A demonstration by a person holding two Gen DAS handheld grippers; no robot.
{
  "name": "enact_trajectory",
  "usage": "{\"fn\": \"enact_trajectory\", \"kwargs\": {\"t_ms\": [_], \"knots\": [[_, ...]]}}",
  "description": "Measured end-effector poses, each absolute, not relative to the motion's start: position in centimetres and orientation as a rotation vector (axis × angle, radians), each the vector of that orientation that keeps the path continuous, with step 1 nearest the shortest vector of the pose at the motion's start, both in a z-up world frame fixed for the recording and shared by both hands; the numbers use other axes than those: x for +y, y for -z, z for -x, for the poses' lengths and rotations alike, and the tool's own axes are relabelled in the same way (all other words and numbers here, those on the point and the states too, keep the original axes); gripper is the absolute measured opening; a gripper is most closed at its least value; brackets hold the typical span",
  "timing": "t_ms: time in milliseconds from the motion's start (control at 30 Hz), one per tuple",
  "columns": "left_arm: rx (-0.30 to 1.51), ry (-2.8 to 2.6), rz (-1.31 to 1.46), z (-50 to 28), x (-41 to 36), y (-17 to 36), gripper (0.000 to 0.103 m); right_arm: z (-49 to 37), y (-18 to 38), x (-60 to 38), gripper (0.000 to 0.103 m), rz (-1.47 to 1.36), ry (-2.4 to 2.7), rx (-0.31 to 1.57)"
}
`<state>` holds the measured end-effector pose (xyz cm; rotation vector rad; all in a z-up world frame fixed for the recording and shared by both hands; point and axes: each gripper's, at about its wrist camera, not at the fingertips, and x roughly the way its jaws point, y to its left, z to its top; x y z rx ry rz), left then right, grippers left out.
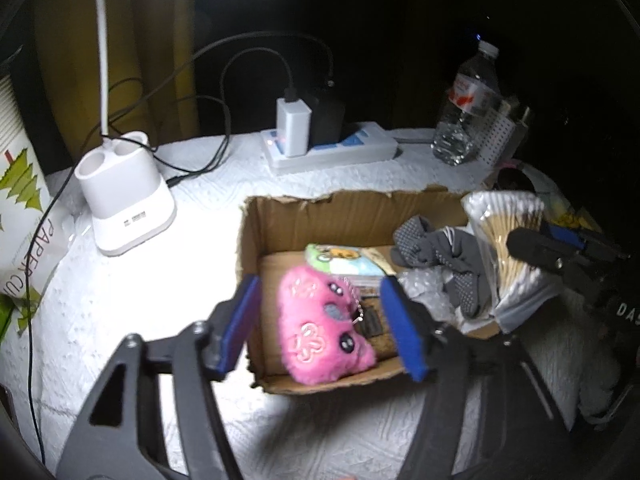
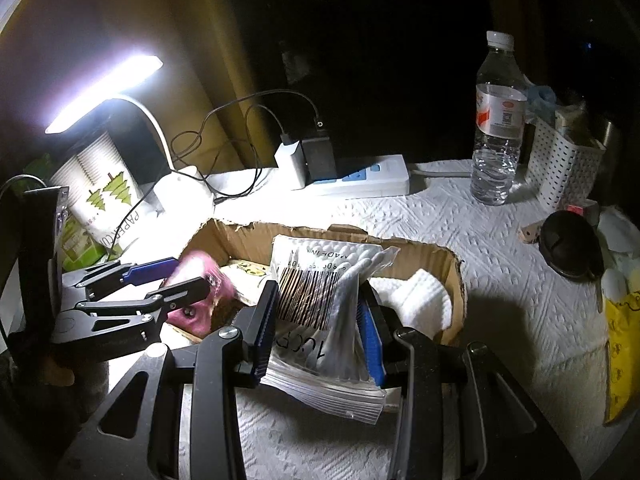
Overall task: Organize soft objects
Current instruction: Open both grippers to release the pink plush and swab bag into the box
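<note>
A torn cardboard box (image 1: 276, 216) sits on the white-covered table. In it lie a pink plush toy (image 1: 320, 324), a small colourful packet (image 1: 344, 260), grey grip socks (image 1: 440, 260) and bubble wrap. My left gripper (image 1: 320, 324) is open, its blue pads on either side of the plush, just above it; it shows in the right wrist view (image 2: 176, 276). My right gripper (image 2: 320, 332) is shut on a clear bag of cotton swabs (image 2: 320, 288), held over the box's right side (image 1: 508, 240). A white folded cloth (image 2: 420, 300) lies in the box (image 2: 452, 264).
A white lamp base (image 1: 124, 188) with cables stands at the left, its lit head (image 2: 104, 88) above. A power strip with chargers (image 1: 332, 144), a water bottle (image 2: 498, 120) and a white perforated basket (image 2: 560, 168) stand at the back. A paper cup sleeve (image 1: 20, 200) stands far left.
</note>
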<state>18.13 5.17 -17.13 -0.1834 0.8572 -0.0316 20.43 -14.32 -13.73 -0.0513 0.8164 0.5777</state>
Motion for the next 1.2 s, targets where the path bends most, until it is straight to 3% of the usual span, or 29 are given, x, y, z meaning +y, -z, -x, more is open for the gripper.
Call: {"fn": "enact_trajectory", "kwargs": {"t_ms": [600, 933, 1033, 1200], "knots": [[0.877, -0.016, 0.182, -17.4, 6.4, 18.3, 0.069, -22.8, 19.2, -12.2, 0.040, 0.051, -0.571, 0.956], [0.858, 0.008, 0.175, -17.0, 6.0, 17.6, 0.069, -22.6, 19.0, -12.1, 0.041, 0.027, -0.546, 0.960], [0.854, 0.009, 0.170, -16.8, 5.7, 17.3, 0.069, -22.2, 18.5, -12.5, 0.051, 0.023, -0.536, 0.950], [0.836, 0.014, 0.172, -15.8, 5.2, 16.4, 0.069, -21.4, 17.5, -13.1, 0.054, 0.023, -0.527, 0.925]]}}
